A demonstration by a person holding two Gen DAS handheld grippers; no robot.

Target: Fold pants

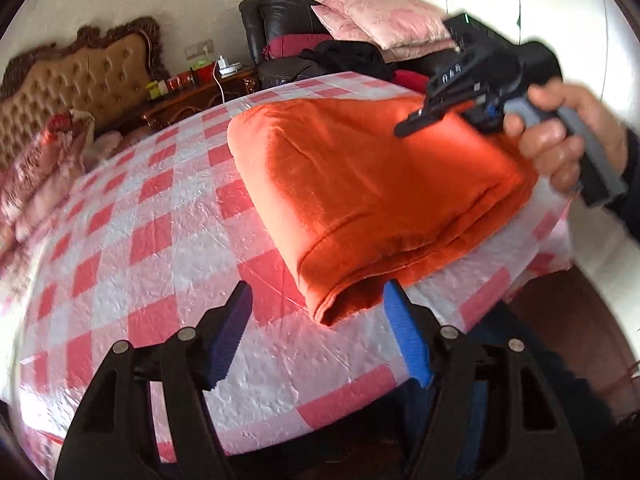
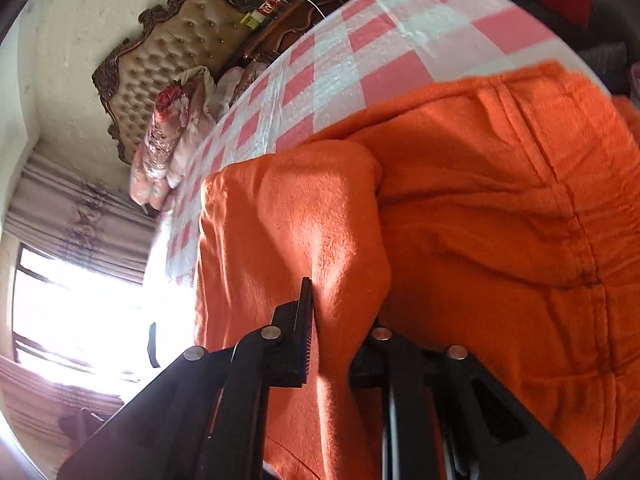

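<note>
Between the spread fingers of the left gripper [image 1: 318, 308] nothing is held; the folded orange pants [image 1: 372, 200] lie just ahead. A fold is pinched by the right gripper [image 2: 340, 312]. Folding looks nearly finished; release and smoothing are called for.

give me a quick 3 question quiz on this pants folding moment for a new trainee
1. True or false: the left gripper is clamped on the orange pants.
2. What covers the surface that the pants lie on? A) plain blue sheet B) pink and white checked cloth C) bare wood
3. Seen from the left wrist, where is the right gripper relative to the pants?

Key
1. False: its jaws stand open, with only a corner of the folded bundle between the blue pads.
2. B, the checked cloth.
3. Over the far right part of the bundle, held in a hand.
</note>
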